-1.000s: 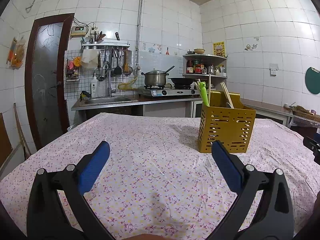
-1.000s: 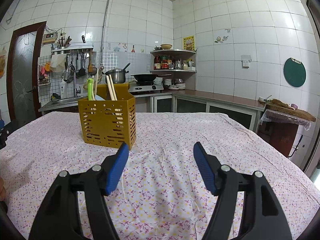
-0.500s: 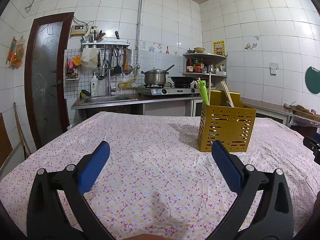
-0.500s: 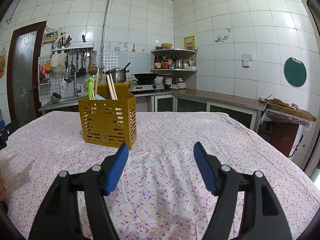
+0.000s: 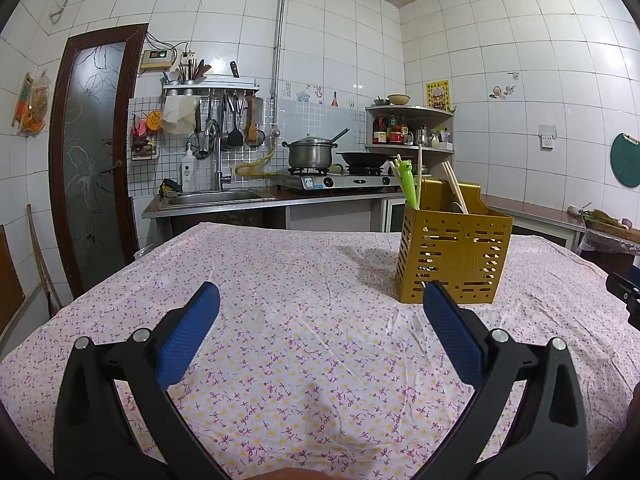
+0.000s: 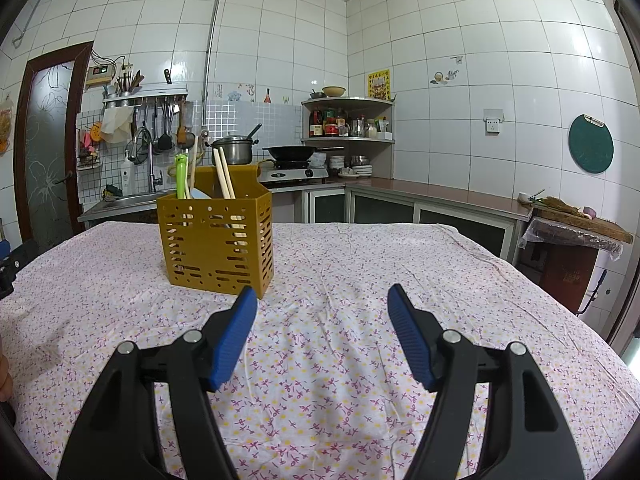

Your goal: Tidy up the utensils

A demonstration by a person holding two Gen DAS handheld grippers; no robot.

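Both grippers hover over the flowered tablecloth [image 5: 304, 288], nothing in either. Left gripper [image 5: 320, 304] spread wide, the yellow utensil holder [image 5: 454, 258] ahead to its right. Right gripper [image 6: 322, 300] wide too, holder [image 6: 216, 244] ahead-left. Chopsticks [image 6: 225, 179] and a green utensil [image 6: 181, 176] stand inside the holder.
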